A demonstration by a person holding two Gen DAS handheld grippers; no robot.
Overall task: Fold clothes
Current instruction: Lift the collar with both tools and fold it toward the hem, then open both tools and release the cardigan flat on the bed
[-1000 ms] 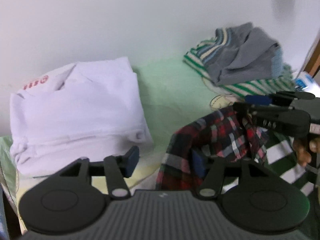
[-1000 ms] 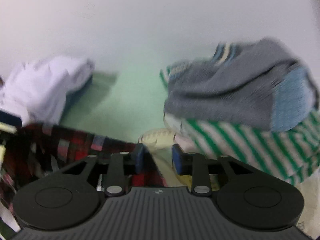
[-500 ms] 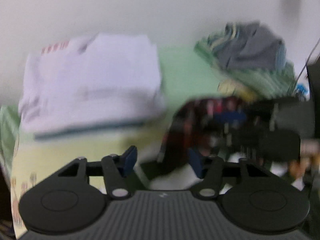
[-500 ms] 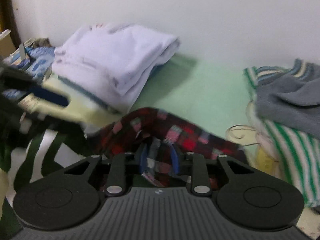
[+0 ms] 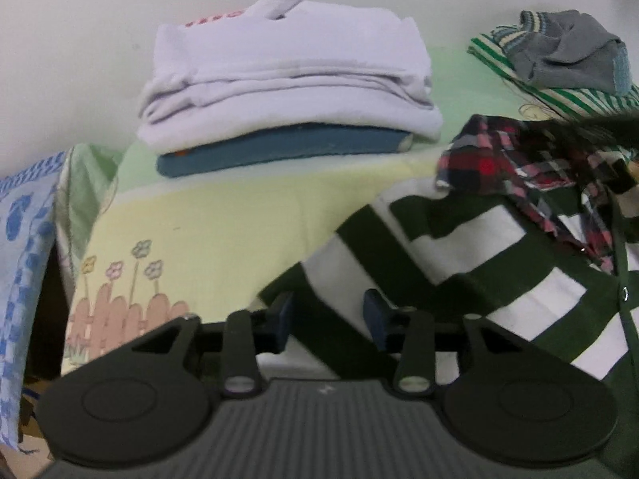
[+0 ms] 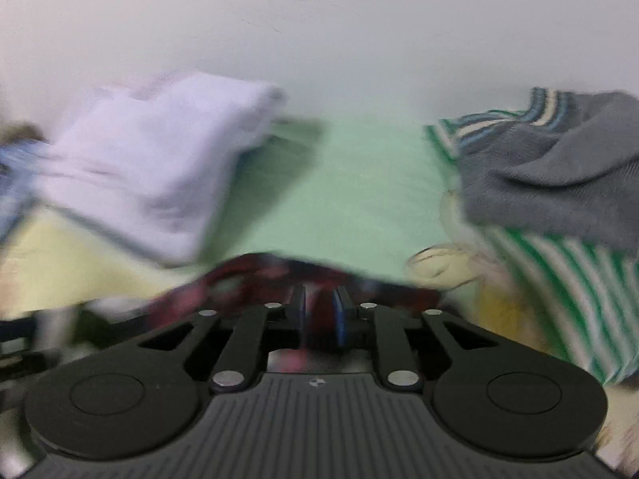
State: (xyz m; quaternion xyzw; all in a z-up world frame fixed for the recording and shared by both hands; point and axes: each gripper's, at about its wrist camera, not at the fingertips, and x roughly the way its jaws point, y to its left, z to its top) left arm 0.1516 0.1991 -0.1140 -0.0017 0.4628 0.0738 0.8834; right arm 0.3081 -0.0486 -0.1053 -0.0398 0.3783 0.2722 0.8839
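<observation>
R tongs (image 6: 319, 311) were closing on the plaid shirt (image 5: 519, 159) at far right; L tongs (image 5: 325, 315), half-open, straddled the near striped garment (image 5: 459, 247) w/o pinching.

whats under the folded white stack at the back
A folded blue garment lies under the white stack, its front edge showing. Under that is the green and yellow sheet. How far back the blue one reaches is hidden.

Right gripper (image 6: 319, 309) closing, plaid shirt (image 6: 275, 275) between its fingers (image 6: 297, 311) (blurred), white folded stack (image 6: 151, 183) beyond.
</observation>
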